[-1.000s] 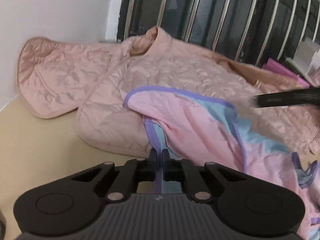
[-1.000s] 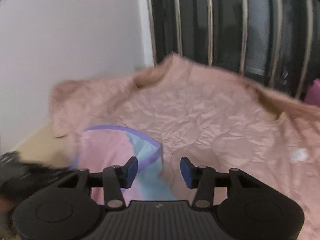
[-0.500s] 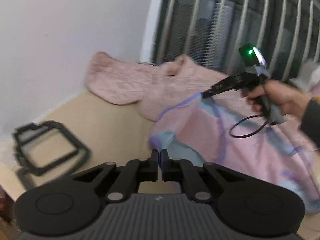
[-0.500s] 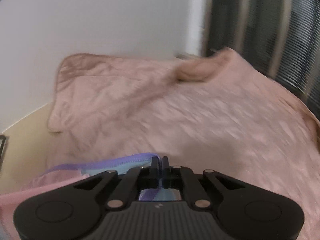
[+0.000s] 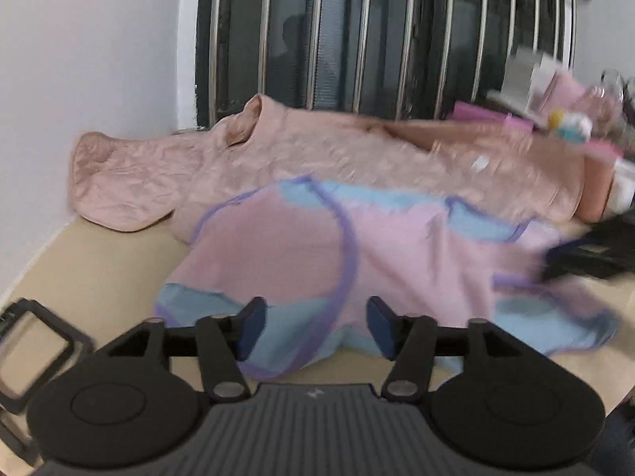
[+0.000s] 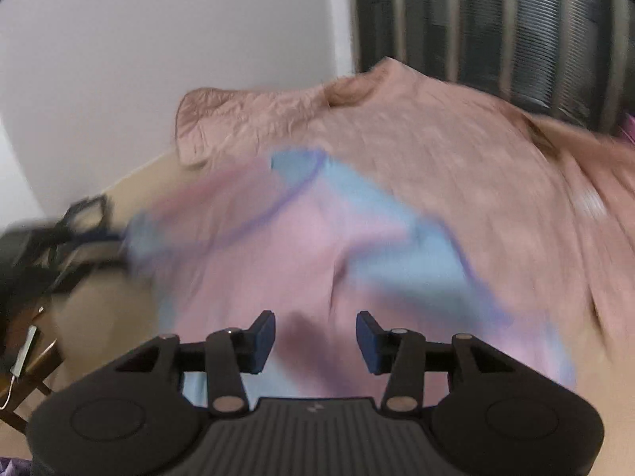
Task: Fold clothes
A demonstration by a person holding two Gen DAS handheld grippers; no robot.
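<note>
The beige desk (image 5: pixel 99 261) carries everything, backed by a white wall and a dark window behind metal bars (image 5: pixel 365 35). Largest on it is a quilted peach-pink jacket (image 5: pixel 246 158), spread along the far side with one sleeve reaching toward the wall. Lying in front of it, and overlapping its near edge, is a pink garment with light-blue panels and purple trim (image 5: pixel 301 250), spread fairly flat; its lower hem sits just ahead of the left gripper (image 5: pixel 315 327), whose jaws stand apart with nothing between them. The right gripper (image 6: pixel 315 339) hovers over the same garment, jaws likewise apart and empty, though that view is blurred, so whether the pads touch cloth is hard to say. At the desk's left edge lie black rectangular frames (image 5: pixel 29 341). Blurred clutter sits at the far right (image 5: pixel 555 107).
</note>
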